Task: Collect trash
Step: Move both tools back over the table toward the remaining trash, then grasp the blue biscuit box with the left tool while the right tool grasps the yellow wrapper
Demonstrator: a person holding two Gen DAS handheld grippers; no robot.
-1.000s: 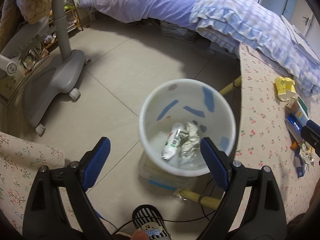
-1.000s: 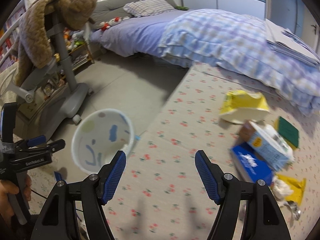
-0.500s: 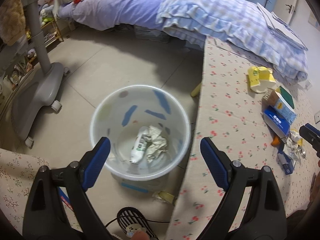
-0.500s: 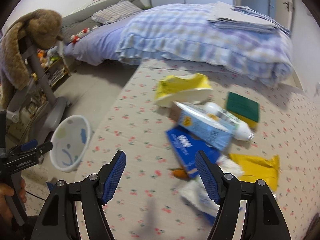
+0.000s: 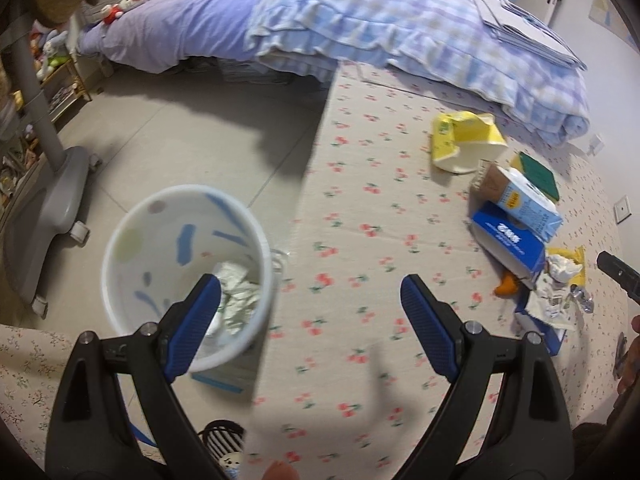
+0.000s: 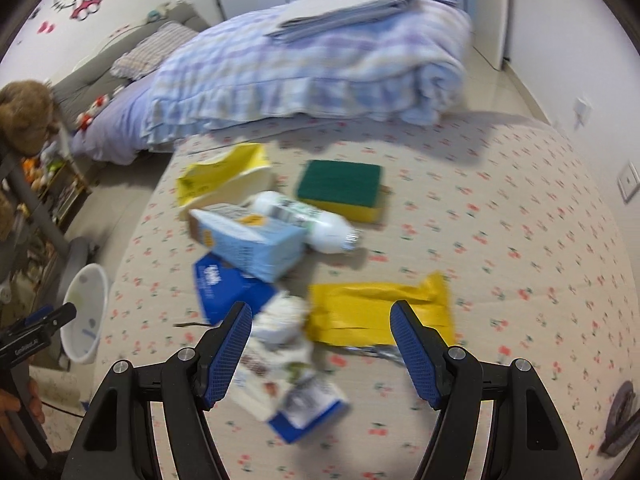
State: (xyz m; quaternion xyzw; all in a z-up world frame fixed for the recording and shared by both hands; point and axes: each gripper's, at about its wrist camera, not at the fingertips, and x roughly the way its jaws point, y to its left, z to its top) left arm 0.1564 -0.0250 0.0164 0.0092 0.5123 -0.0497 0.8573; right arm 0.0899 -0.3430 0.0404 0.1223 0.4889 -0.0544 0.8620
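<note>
Both hands have swung from the bin (image 5: 188,264) at near left toward the trash (image 6: 304,264) heaped mid-counter (image 6: 500,240); left gripper (image 5: 308,316) and right gripper (image 6: 320,344) jaws wide, empty; next pickup likely imminent.

You see a bed (image 5: 192,28) with a checked quilt (image 6: 320,68), a brown plush toy (image 6: 24,116) and a grey wheeled stand (image 5: 48,196).

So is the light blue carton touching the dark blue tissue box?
Touching. In the left wrist view the light blue carton lies across the top of the dark blue tissue box, with no gap between them; the right wrist view shows the same overlap.
</note>
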